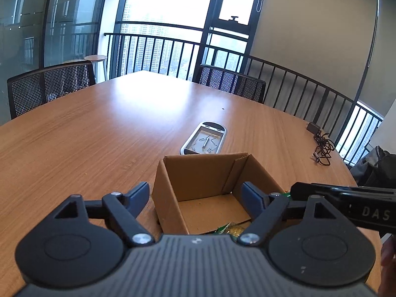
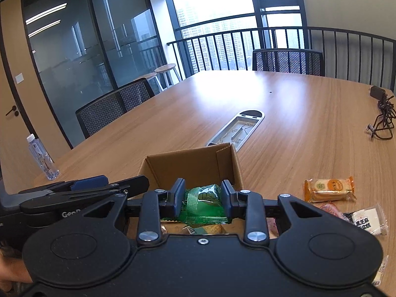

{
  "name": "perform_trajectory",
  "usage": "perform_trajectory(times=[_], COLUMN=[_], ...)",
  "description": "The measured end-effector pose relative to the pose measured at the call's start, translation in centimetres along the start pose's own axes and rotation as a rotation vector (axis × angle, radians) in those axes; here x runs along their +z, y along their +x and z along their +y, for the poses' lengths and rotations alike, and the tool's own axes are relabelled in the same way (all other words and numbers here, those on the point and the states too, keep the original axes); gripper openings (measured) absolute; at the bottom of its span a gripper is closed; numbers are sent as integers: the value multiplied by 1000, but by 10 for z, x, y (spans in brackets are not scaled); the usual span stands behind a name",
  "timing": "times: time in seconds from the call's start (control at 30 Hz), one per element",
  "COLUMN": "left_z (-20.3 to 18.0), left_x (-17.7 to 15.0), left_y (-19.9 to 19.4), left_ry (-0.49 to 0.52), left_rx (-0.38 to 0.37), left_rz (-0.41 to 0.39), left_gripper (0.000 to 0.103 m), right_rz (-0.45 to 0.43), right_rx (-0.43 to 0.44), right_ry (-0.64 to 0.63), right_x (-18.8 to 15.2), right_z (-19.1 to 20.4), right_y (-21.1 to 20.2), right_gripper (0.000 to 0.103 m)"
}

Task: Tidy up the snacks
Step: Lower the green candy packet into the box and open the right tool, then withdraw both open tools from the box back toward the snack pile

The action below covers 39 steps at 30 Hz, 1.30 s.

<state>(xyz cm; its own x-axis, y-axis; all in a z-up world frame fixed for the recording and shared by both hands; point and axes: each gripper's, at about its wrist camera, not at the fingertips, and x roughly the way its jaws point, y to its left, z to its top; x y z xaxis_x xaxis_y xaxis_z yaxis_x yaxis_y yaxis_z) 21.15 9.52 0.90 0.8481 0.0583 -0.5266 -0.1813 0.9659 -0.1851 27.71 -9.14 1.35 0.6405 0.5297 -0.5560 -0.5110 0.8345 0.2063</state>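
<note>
— Where was the green crinkly foil snack packet (image 2: 204, 206) when you looked over?

— Pinched between the blue pads of the right gripper (image 2: 203, 201), jaws drawn in close on either side of it. It hung over the near end of the open brown cardboard box (image 2: 190, 167), just inside the rim by my reckoning, with the box's floor straight below and a little ahead of the fingers.

— So the drop was short?

— I judged so. The packet's long side ran across the fingers, left to right, and the box opened away from the person, so it only needed letting go, or a small push forward first. A couple of other wrapped snacks already lay at the box's near end beneath it.

— And the other hand?

— The left gripper (image 1: 195, 196) was spread wide and held nothing. Its left finger stood outside the box's left wall and its right finger over the box's inside, so it straddled that wall, just left of the right one. Whether it touched the cardboard I couldn't tell.

— What remained outside?

— On the wooden table (image 2: 284, 128), right of the box: an orange-wrapped biscuit packet (image 2: 329, 189), a white packet with black lettering (image 2: 368, 219) nearer, and something pink (image 2: 330, 209) between them. The right hand was plainly the nearer one for those.
</note>
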Motion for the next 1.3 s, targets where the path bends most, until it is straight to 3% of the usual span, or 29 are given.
perform_trajectory(times=[0.13,0.2,0.43,0.5,0.67,1.3], left_z=[1,2,7,6,0,-41], left_x=[-1,-1,-3,-4,-6,-15], left_y=[-8,-11,-23,-26,-33,-65], left_ry=[-2,-5,-17,-17,-22,7], left_rx=[5,9,31,30,22,-58], left_rz=[-5,-3,-4,-13,-5,-13], left_gripper=[89,89,97,102,103,103], right_rz=[-14,-26,-51,-67,-74,-65], right_rx=[25,40,24,10,-14,-75], right_ry=[32,45,58,47,42,42], right_x=[0,0,-1,-2,-4,-25], right_z=[-1,-2,-6,-8,-15,-45], right_y=[-4,-5,-23,-32,-51,-98], right_gripper=[35,52,76,89,101,103])
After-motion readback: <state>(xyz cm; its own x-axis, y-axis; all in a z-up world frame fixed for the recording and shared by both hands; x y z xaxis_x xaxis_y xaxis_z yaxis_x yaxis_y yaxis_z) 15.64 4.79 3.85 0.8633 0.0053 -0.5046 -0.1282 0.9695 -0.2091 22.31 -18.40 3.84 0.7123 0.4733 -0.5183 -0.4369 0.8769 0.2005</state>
